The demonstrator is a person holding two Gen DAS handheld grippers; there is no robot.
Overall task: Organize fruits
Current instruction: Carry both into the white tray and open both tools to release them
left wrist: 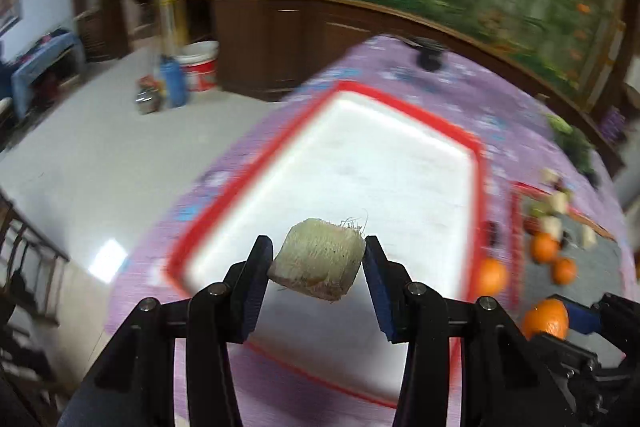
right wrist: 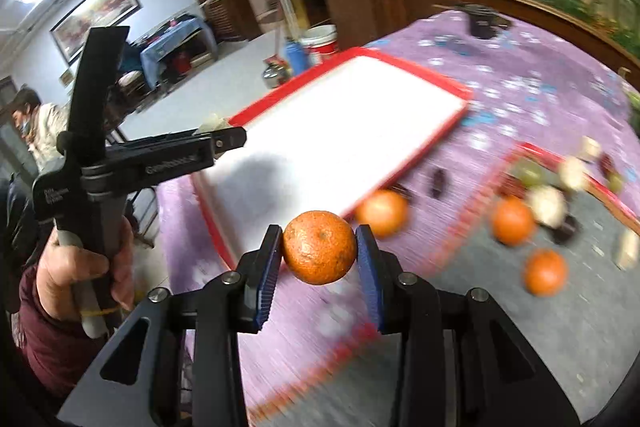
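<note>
Two fruits held aloft over the purple-clothed table (left wrist: pixel 460 99).

Left wrist view: a pale fibrous chunk (left wrist: pixel 318 259) is pinched by the left gripper (left wrist: pixel 316 259) above the white red-rimmed tray (left wrist: pixel 478 147). Right wrist view: an orange (right wrist: pixel 319 247) is clamped by the right gripper (right wrist: pixel 318 251) above the cloth, beside the tray; loose oranges (right wrist: pixel 513 221) are seen on a grey mat (right wrist: pixel 500 307).

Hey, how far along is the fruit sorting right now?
Barely started: the white tray looks bare. In hand: the left gripper holds a pale fibrous chunk over it, and the right gripper holds an orange. Left: oranges and pale pieces on the grey mat.
</note>
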